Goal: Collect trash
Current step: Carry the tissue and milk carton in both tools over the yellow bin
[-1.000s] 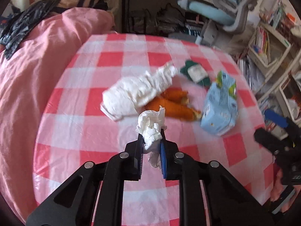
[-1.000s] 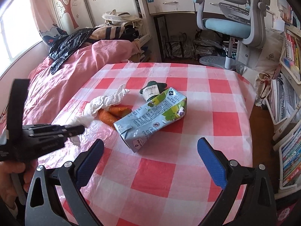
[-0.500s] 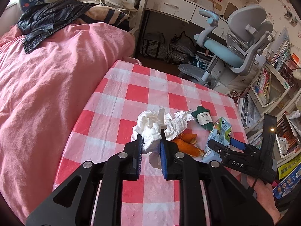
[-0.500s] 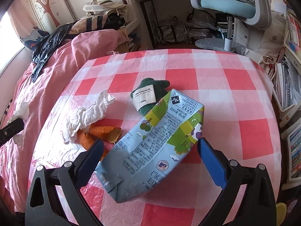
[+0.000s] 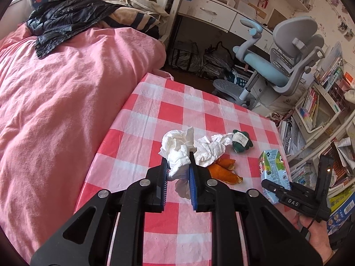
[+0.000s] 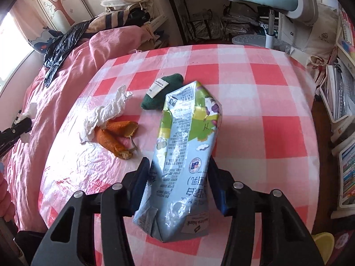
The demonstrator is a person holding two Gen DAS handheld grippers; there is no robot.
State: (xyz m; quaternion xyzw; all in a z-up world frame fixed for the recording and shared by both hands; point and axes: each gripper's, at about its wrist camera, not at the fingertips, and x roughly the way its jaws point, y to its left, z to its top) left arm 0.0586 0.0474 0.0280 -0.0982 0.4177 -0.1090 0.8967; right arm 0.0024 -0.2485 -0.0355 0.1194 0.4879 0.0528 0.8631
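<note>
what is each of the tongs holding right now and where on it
Left tongs: shut on a crumpled tissue, at its lower part. Right tongs: closing around the milk carton, near its bottom end.

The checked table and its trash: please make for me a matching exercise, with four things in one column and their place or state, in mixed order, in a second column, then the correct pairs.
Things:
1. crumpled tissue
2. milk carton
3. orange peel
4. green cloth piece

Places or states:
A. lying on the table, partly under a white crumpled paper
B. between the fingers of the right gripper, whose jaws are closing
C. clamped in the left gripper
D. bears a white label, lies just beyond the carton's top

Pairs: 1-C, 2-B, 3-A, 4-D
</note>
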